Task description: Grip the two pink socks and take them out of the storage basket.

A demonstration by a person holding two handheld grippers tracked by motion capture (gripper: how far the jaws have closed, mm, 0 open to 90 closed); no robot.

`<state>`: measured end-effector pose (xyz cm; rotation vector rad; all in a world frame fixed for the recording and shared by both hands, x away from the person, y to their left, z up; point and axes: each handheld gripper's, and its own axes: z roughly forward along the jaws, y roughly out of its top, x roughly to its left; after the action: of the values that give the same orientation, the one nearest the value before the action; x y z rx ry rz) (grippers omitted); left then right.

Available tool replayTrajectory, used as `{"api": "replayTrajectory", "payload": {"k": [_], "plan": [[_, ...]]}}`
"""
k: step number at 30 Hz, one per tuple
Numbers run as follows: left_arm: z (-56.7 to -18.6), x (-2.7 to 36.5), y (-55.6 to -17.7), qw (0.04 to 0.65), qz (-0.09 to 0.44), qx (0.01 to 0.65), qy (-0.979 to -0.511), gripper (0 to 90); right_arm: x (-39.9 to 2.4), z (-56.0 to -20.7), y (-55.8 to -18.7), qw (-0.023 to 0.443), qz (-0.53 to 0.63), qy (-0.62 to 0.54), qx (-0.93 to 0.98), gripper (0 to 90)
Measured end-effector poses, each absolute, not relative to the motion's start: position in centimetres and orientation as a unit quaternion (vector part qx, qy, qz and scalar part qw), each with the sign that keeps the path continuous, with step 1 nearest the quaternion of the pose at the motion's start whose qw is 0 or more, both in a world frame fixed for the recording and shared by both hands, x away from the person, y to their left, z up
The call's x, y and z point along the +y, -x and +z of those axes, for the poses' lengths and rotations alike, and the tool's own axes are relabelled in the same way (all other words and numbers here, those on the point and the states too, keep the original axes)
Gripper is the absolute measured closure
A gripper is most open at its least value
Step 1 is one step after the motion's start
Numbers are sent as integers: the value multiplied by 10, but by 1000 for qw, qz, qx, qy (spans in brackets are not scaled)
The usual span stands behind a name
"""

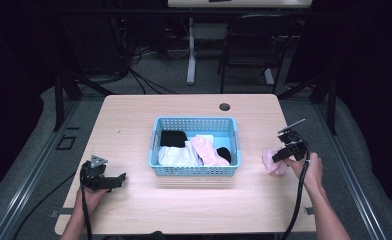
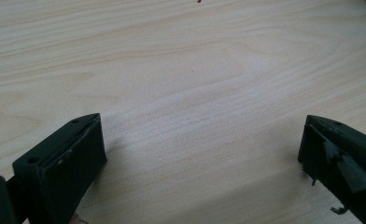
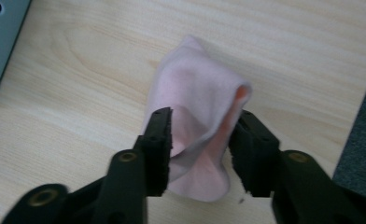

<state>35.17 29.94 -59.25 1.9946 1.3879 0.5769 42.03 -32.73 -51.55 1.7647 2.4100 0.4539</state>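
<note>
Right hand-held gripper loosely spread around pink sock, left hand-held gripper spread wide over table

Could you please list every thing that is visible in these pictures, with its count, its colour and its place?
table: one, light wood, under everything.
basket: one, light blue, perforated walls, at the table's middle.
black cloth: one, in the basket's back left part; a second dark piece lies at its right side.
white cloth: one, in the basket's front left part.
pink cloth in basket: one, pale pink, right of the white one.
pink cloth on table: one, pale pink, bunched, right of the basket, between the right tongs' jaws.
chair: one, black, behind the table.
left tongs: black, open over bare wood, front left.
right tongs: black, around the cloth on the table.
</note>
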Motion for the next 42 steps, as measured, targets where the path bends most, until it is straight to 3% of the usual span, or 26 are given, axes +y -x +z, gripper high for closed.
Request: {"api": "replayTrajectory", "payload": {"k": [4, 8, 17, 31, 42], "plan": [[-592, 299, -352, 317, 219, 527, -758, 7, -326, -495, -416, 80, 171, -580, 792, 329], [-592, 299, -352, 317, 219, 527, -757, 7, -323, -478, -410, 86, 195, -573, 791, 195], [-592, 299, -352, 317, 219, 527, -757, 7, -309, -460, -403, 82, 231, -542, 804, 43], [-592, 299, -352, 316, 219, 527, -758, 7, -276, -432, -393, 93, 252, -495, 826, 0], [-593, 299, -352, 317, 220, 527, -757, 7, -221, -408, -393, 95, 261, -438, 855, 0]]}}
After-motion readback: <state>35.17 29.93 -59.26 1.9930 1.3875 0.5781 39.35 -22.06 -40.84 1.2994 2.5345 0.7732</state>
